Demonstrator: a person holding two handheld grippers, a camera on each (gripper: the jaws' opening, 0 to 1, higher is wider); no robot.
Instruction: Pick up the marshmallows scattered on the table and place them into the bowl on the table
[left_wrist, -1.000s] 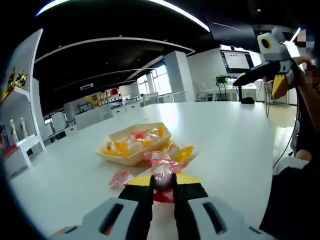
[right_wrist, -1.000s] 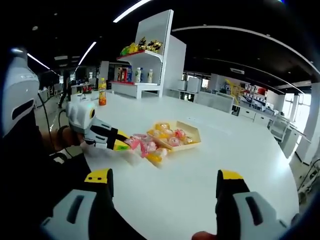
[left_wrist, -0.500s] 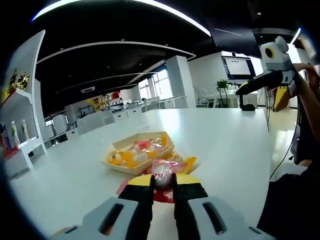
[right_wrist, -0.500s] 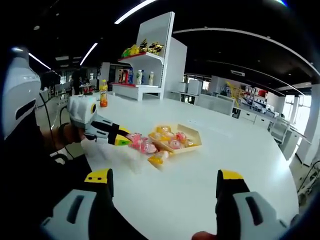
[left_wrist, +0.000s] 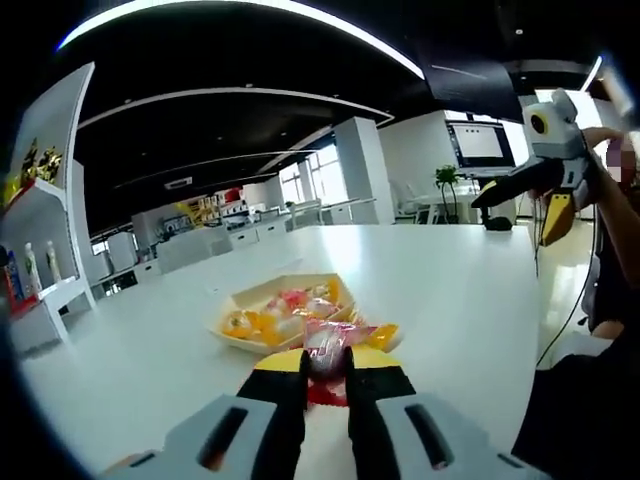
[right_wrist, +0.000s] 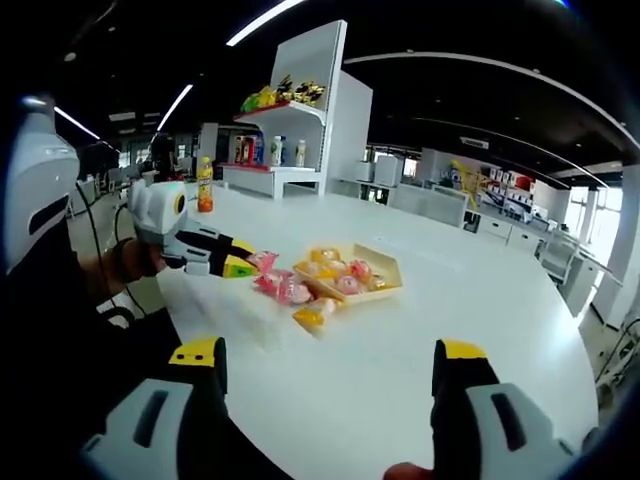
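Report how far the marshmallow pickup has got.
Done: the bowl already holds several wrapped marshmallows. In hand: the left gripper is shut on a pink marshmallow, carried above the table short of the bowl. Left: an orange marshmallow and pink marshmallows lie beside the bowl. The right gripper is open.

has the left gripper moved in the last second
Yes. In the right gripper view, the left gripper, shut on a pink marshmallow, has lifted off the table and moved toward the bowl.
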